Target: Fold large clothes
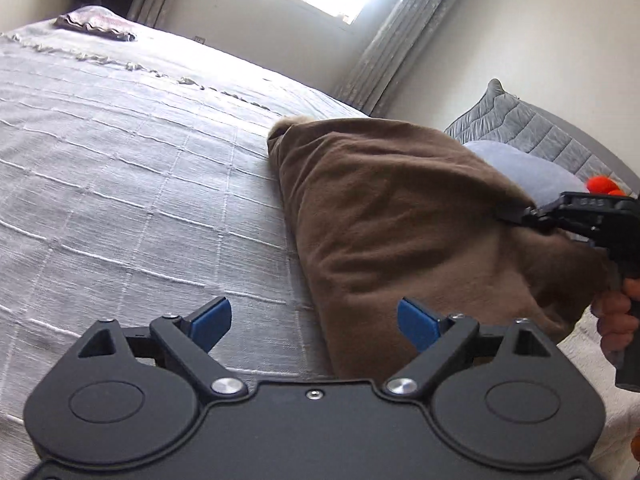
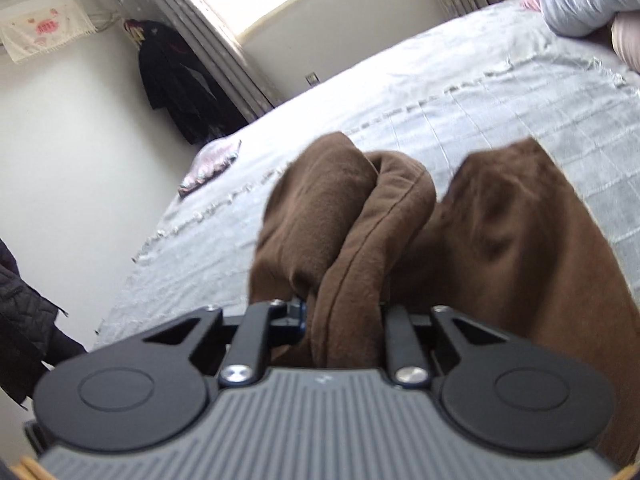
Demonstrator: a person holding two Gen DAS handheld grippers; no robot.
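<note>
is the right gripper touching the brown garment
Touching. In the right wrist view the right gripper is shut on a bunched fold of the brown garment, cloth pinched between its jaws.

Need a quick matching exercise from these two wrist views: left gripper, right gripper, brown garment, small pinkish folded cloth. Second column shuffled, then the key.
1. left gripper
2. right gripper
3. brown garment
4. small pinkish folded cloth

A. bunched, lifted off the bedspread
B. far corner of the bed
C. open, nothing between the pads
D. shut on fabric

Pairs: 1-C, 2-D, 3-A, 4-B
</note>
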